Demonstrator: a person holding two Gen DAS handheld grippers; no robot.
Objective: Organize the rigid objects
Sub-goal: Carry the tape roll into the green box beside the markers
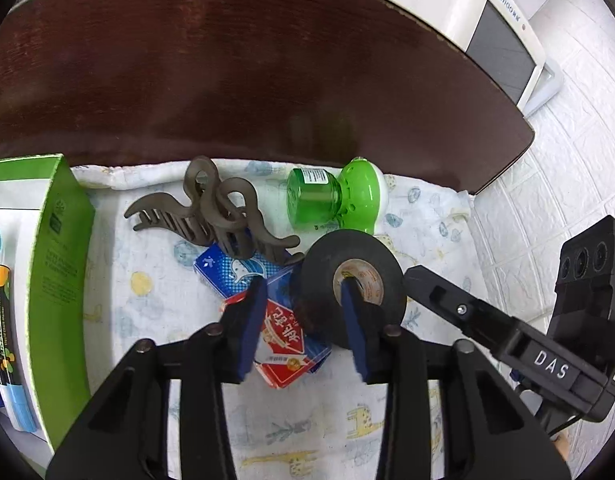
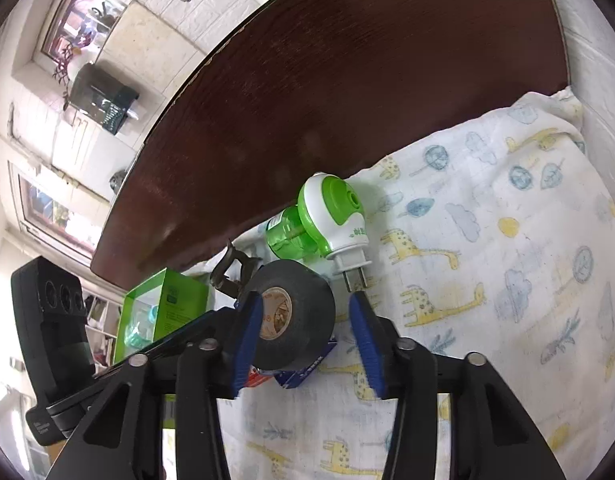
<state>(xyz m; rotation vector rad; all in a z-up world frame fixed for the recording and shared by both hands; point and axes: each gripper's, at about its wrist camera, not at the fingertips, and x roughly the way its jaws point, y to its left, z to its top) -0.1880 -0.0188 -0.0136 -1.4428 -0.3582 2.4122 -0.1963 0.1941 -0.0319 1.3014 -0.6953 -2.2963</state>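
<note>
Poking 1 pad inside the black tape roll (image 1: 319, 276), left tool (image 1: 301, 292) stands half-open.

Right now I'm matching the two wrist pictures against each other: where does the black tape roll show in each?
Left wrist view: the black tape roll sits right of centre, leaning on the playing-card box, one blue finger poking into its core.
Right wrist view: the roll is just left of centre, between the blue fingers.
Shared landmark: the green plug-in repellent, just beyond the roll.
</note>
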